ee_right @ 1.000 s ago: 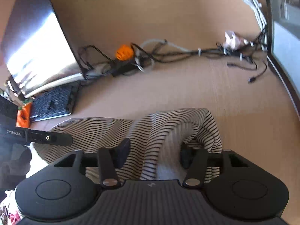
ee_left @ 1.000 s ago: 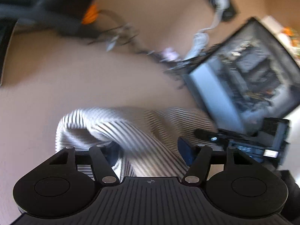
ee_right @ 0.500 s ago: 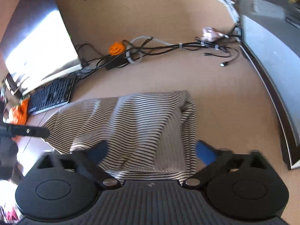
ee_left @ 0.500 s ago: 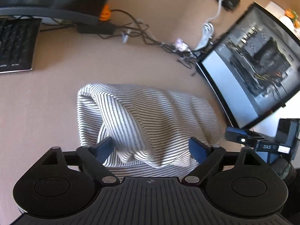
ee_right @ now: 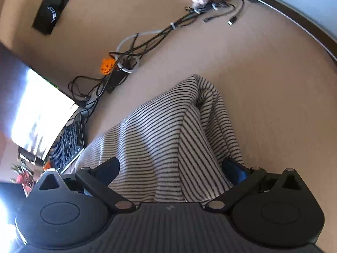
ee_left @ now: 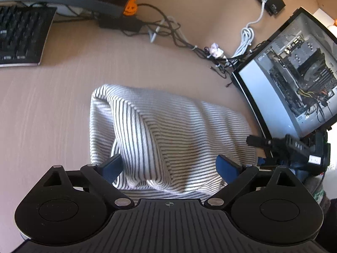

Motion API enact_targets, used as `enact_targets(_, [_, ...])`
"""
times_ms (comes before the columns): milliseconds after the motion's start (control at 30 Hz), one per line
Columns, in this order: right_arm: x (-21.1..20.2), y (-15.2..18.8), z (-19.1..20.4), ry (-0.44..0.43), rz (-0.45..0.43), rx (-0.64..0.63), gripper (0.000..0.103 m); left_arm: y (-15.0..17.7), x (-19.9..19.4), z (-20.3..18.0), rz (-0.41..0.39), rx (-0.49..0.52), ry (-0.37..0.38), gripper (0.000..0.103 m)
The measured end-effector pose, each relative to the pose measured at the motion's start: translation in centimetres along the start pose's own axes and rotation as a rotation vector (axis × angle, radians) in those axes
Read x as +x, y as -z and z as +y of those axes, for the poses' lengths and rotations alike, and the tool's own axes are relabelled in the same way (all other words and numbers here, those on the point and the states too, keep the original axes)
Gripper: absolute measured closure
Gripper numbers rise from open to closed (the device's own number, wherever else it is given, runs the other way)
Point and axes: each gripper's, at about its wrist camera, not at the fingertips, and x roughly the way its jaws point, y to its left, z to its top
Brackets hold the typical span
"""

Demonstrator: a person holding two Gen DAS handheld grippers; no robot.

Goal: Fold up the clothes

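Observation:
A white garment with thin black stripes [ee_left: 168,130] lies folded in a loose bundle on the tan table [ee_left: 52,105]. My left gripper [ee_left: 170,166] is open over its near edge, blue fingers wide apart on either side of the cloth, gripping nothing. The same garment [ee_right: 168,139] fills the right wrist view. My right gripper [ee_right: 174,166] is open too, its fingers straddling the cloth's near end. The right gripper also shows at the right edge of the left wrist view [ee_left: 294,147].
A black keyboard [ee_left: 19,38] and a monitor base lie at the far left. A tangle of cables [ee_left: 179,35] and a small orange pumpkin [ee_left: 130,7] run along the back. An open computer case [ee_left: 294,73] stands at the right. A bright monitor [ee_right: 35,113] is left of the right gripper.
Both grippers have opened and let go of the striped garment, which now lies in a flatter bundle on the table. Both have drawn back toward its near edge.

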Motion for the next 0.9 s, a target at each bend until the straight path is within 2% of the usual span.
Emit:
enact_targets(100, [0.2,0.0,-0.2,-0.010,-0.007,0.029,0.000,0.3,0.2,0.7,0.010,-0.029,0.007,0.005])
enact_targets(267, [0.9,0.3,0.8,0.001,0.005,-0.064,0.000,0.6,0.7,1.3,0.031,-0.048,0.019,0.005])
enact_targets(567, [1.9,1.7,3.9,0.139,-0.006,-0.263,0.000,0.8,1.2,1.3,0.043,-0.048,0.022,0.003])
enact_targets(667, [1.7,2.0,4.3,0.163,-0.016,-0.310,0.000,0.5,0.0,0.9,0.020,-0.025,0.007,0.003])
enact_targets(767, [-0.2,1.7,4.0,0.174,-0.088,-0.336,0.000,-0.3,-2.3,0.4,-0.056,0.010,0.017,0.003])
enact_targets(833, [-1.9,1.5,3.7,0.182,-0.168,-0.365,0.000,-1.0,-2.9,0.6,-0.080,-0.004,0.013,0.003])
enact_targets(900, [-2.7,0.9,3.7,0.190,-0.191,-0.395,0.000,-1.6,-2.6,0.9,-0.081,-0.014,0.001,0.003])
